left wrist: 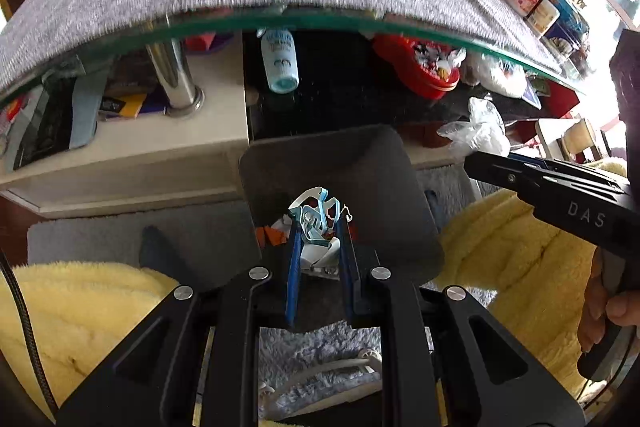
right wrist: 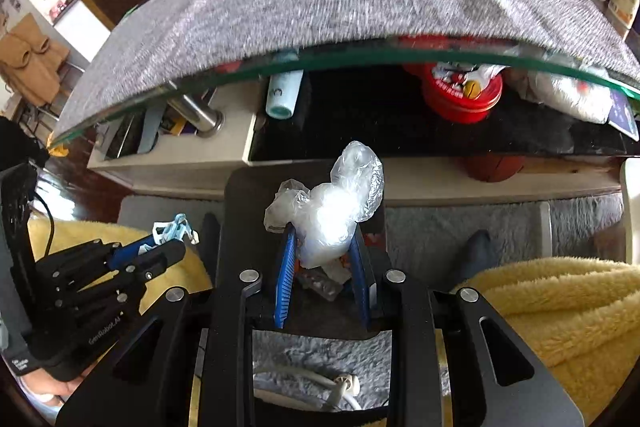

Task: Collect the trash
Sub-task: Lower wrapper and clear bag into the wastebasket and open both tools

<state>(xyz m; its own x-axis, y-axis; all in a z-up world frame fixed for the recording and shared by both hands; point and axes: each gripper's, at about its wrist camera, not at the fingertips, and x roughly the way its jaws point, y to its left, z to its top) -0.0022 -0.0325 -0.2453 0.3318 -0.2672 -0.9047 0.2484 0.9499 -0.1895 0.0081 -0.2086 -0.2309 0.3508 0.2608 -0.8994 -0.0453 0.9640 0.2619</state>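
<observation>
Left hand-held gripper (left wrist: 318,227) pinches a blue-white mask (left wrist: 316,213) over the dark bin (left wrist: 384,163) w/ scraps inside. Right hand-held gripper (right wrist: 324,247) squeezes a clear plastic bag (right wrist: 332,203).

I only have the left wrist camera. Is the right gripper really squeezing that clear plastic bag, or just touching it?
Observer: Squeezing. The right gripper has a blue pad on each side of the plastic bag.
Operator: Is the bag lined up with the bin?
Observer: Yes, it hangs in front of the bin's opening.
Operator: And my left gripper?
Observer: The left gripper appears to be left of the bin's rim, over the yellow blanket.
</observation>
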